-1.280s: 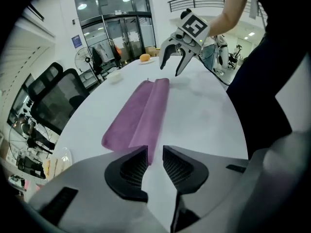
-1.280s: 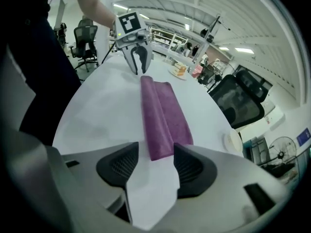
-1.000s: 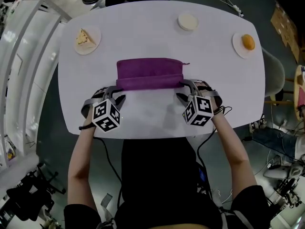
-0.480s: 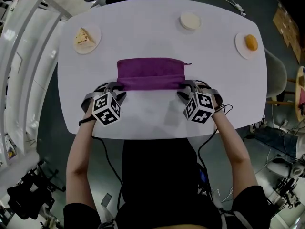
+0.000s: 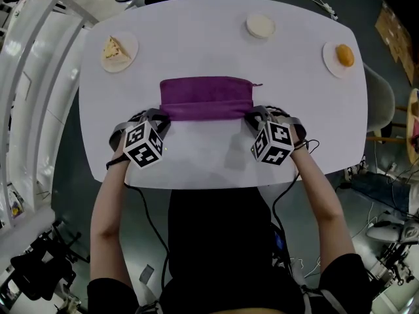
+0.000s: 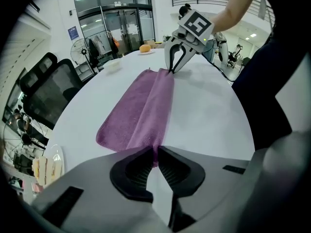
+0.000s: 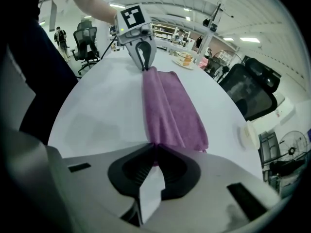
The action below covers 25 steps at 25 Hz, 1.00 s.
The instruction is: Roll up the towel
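A purple towel (image 5: 206, 97) lies across the middle of the white table (image 5: 216, 156), its near long edge folded over into a thick band. My left gripper (image 5: 162, 118) sits at the band's left end and my right gripper (image 5: 250, 116) at its right end. Both pairs of jaws have just been closing. In the left gripper view the pads pinch the towel (image 6: 141, 110) at the left gripper (image 6: 154, 154). In the right gripper view the towel (image 7: 170, 108) runs into the tips of the right gripper (image 7: 154, 152), which are shut on it. Each gripper view shows the other gripper at the far end.
A plate with a wedge of cake (image 5: 120, 51) stands at the far left. A small white dish (image 5: 260, 26) sits at the far middle and a plate with an orange bun (image 5: 343, 57) at the far right. A black office chair (image 6: 53, 93) stands beside the table.
Both grippers' jaws have closed onto the ends of the towel's near folded edge. The hands have hardly moved.
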{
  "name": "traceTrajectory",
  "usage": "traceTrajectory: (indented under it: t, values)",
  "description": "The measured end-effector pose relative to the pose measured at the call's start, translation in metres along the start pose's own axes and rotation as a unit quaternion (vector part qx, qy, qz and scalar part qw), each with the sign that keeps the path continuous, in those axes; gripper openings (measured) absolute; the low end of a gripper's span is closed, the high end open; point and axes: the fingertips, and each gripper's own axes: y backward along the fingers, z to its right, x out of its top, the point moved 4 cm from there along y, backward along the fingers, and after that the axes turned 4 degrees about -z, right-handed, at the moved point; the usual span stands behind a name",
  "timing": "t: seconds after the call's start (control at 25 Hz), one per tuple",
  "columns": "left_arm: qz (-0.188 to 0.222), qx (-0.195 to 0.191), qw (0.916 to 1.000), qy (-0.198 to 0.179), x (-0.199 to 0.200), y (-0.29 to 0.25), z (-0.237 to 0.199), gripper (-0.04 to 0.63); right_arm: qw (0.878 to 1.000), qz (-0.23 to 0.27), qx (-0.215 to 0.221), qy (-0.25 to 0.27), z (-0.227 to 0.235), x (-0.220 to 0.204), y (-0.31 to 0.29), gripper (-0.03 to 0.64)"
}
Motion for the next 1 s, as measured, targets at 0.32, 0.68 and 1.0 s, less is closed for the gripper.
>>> traceTrajectory:
  t: [0.32,0.68,1.0]
  values:
    - [0.000,-0.018,0.9998,-0.010,-0.002,0.012,0.018,0.026,1.000,0.003,0.016,0.002,-0.012,0.000,0.012,0.028]
    - [0.020,-0.022,0.9995,0.003,-0.003,0.032,0.024,0.026,0.998,0.011,0.056,-0.021,-0.023,0.004,0.030,0.028]
    - [0.030,0.007,0.9991,0.030,0.006,0.029,-0.017,0.026,0.996,0.031,0.039,-0.078,0.026,0.012,0.032,0.028]
